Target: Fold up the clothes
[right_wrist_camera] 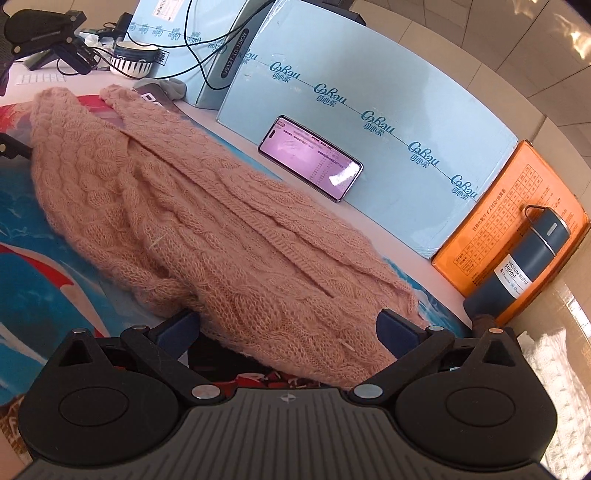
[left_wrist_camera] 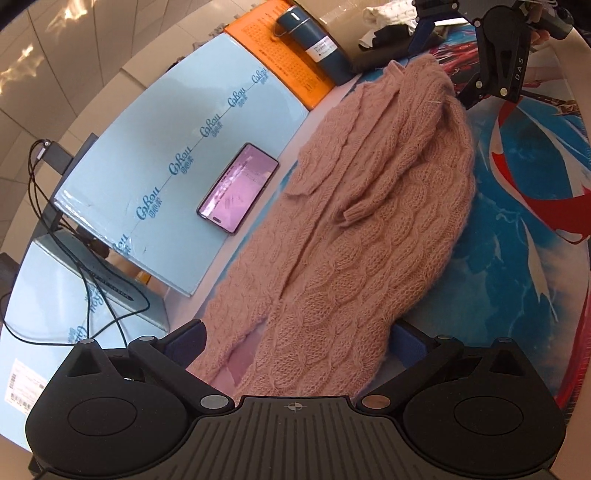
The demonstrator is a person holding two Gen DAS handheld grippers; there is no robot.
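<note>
A pink cable-knit sweater (left_wrist_camera: 369,206) lies lengthwise on a blue, red and white printed cloth (left_wrist_camera: 517,221), its sleeves folded in over the body. My left gripper (left_wrist_camera: 299,343) is open, its blue fingers either side of the sweater's near end. My right gripper (right_wrist_camera: 291,328) is open the same way around the opposite end of the sweater (right_wrist_camera: 207,221). In the left wrist view the right gripper (left_wrist_camera: 491,62) shows at the far end. In the right wrist view only a dark part of the left gripper shows at the left edge.
Light blue boxes (left_wrist_camera: 166,155) stand along the table's side with a lit phone (left_wrist_camera: 238,188) leaning on one. An orange box (left_wrist_camera: 284,59) and a dark blue vacuum bottle (left_wrist_camera: 314,40) lie beside them. Cables (left_wrist_camera: 85,295), a striped bowl (right_wrist_camera: 133,61) and other clothes (left_wrist_camera: 388,22) sit near the ends.
</note>
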